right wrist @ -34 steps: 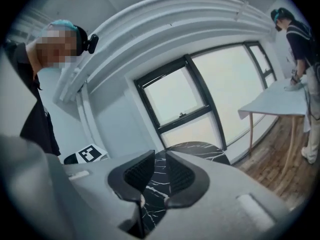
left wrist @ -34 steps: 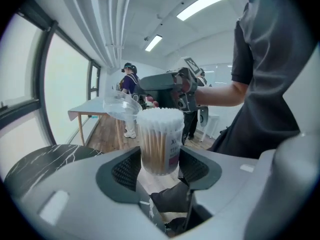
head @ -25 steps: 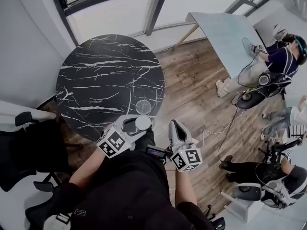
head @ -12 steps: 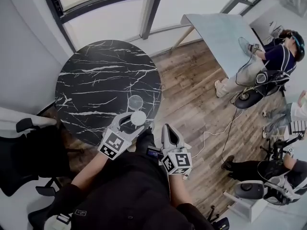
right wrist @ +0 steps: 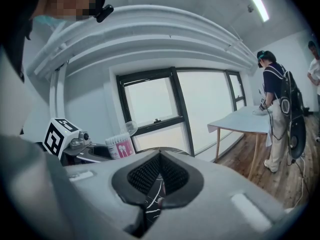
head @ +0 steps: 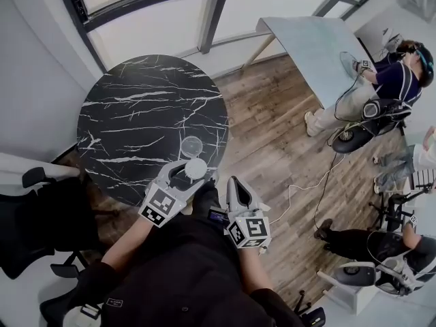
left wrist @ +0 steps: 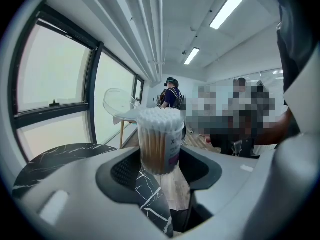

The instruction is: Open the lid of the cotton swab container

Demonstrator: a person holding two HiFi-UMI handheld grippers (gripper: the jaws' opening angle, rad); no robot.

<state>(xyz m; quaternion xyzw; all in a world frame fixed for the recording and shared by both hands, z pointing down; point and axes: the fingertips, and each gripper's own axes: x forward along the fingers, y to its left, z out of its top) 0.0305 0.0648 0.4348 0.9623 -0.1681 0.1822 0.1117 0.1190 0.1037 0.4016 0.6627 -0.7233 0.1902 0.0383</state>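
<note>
As the clear lid (left wrist: pixel 118 103) is seen tipped back: opening judged done.
Cotton swab container (left wrist: pixel 160 140): clamped upright in left gripper (left wrist: pixel 160 165), at table (head: pixel 136 107) edge.
Right gripper (right wrist: pixel 159 178): closed, empty.
Handling: light, thin-walled, judged crushable; lower wall is best gripped.

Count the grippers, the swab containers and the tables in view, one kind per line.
Grippers: 2, the left gripper and the right gripper
Containers: 1, the cotton swab container
Tables: 2, the black marble table and the pale table
Total: 5
</note>
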